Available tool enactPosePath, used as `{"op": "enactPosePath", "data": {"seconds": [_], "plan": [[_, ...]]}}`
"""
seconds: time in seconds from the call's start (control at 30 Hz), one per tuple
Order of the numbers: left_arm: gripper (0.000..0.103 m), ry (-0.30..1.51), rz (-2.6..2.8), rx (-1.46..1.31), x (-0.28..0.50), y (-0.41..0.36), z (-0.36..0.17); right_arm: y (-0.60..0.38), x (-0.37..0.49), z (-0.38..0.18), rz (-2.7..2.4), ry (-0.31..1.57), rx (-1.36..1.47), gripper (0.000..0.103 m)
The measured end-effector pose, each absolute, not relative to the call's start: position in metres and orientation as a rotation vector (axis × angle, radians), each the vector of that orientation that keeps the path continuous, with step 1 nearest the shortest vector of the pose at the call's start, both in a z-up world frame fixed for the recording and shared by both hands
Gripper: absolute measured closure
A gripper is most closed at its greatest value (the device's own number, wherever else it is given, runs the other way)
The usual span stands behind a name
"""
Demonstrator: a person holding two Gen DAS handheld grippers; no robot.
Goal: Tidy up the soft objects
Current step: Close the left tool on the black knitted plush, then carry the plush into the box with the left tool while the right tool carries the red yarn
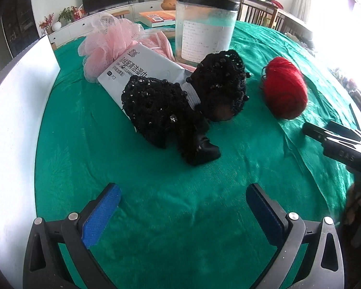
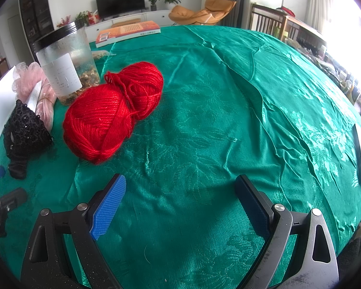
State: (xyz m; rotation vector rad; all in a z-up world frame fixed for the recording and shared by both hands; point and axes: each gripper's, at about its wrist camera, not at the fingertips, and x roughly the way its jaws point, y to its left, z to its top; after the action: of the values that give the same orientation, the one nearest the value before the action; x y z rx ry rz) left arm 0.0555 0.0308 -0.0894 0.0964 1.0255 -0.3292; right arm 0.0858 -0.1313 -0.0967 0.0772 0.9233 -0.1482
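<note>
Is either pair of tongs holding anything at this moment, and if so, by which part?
Nothing is held. The left tongs are open over bare green tablecloth, short of the black beaded fabric piece; the right tongs are open near the red yarn skein.

Yarn ball (image 1: pixel 285 88) right of beaded pouch (image 1: pixel 180 103), jar (image 1: pixel 204 26) behind

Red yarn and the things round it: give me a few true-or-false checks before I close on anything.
1. The right gripper is shut on the red yarn. False: its jaws stand open and empty, short of the yarn.
2. The left gripper is open and holds nothing. True.
3. The black beaded item lies partly on the wipes pack. True.
4. The clear jar lies on its side. False: it stands upright.
5. The pink mesh puff sits in front of the yarn. False: it lies behind the wipes pack.
</note>
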Motion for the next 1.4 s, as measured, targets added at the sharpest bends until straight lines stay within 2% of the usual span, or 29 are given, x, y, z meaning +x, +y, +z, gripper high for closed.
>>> {"op": "enactPosePath", "data": {"seconds": [0.23,0.4,0.5,0.57,0.63,0.77,0.93,0.97,1.0,1.03,1.1,1.17,1.33,1.4], "plan": [[0.0,0.854,-0.361,0.021,0.066,0.031,-0.036,-0.131,0.086,-0.097,-0.148,0.923,0.077,0.009],[0.0,0.733,-0.374,0.181,0.102,-0.013,-0.025,-0.132,0.086,-0.097,-0.148,0.923,0.077,0.009],[0.001,0.86,-0.386,0.266,0.124,-0.027,-0.054,-0.132,0.086,-0.097,-0.147,0.923,0.077,0.009],[0.003,1.02,-0.468,0.182,0.122,-0.019,-0.072,-0.131,0.086,-0.097,-0.148,0.923,0.077,0.009],[0.003,1.1,-0.569,0.094,0.102,-0.009,-0.074,-0.131,0.086,-0.097,-0.148,0.924,0.078,0.009],[0.002,1.107,-0.607,0.063,0.082,0.001,-0.064,-0.131,0.086,-0.097,-0.15,0.924,0.078,0.009],[0.002,1.093,-0.52,0.104,0.098,-0.013,-0.072,-0.131,0.086,-0.097,-0.148,0.923,0.079,0.009],[0.011,1.084,-0.497,0.164,0.099,-0.02,-0.077,-0.132,0.086,-0.096,-0.145,0.923,0.082,0.009],[0.046,1.07,-0.467,0.219,0.098,-0.027,-0.081,-0.133,0.086,-0.096,-0.137,0.924,0.092,0.009],[0.06,1.057,-0.434,0.249,0.095,-0.029,-0.083,-0.137,0.085,-0.093,-0.111,0.916,0.132,0.009],[0.069,1.047,-0.467,0.146,0.091,-0.019,-0.078,-0.154,0.078,-0.084,0.003,0.856,0.313,0.011],[0.071,1.043,-0.473,0.048,0.085,-0.005,-0.077,-0.166,0.079,-0.074,0.041,0.814,0.441,0.011],[0.071,1.002,-0.457,-0.055,0.068,0.021,-0.071,-0.146,0.154,-0.063,0.148,0.954,0.509,0.011],[0.071,0.98,-0.463,-0.094,0.062,0.032,-0.063,-0.13,0.182,-0.079,0.155,1.077,0.458,0.015]]}}
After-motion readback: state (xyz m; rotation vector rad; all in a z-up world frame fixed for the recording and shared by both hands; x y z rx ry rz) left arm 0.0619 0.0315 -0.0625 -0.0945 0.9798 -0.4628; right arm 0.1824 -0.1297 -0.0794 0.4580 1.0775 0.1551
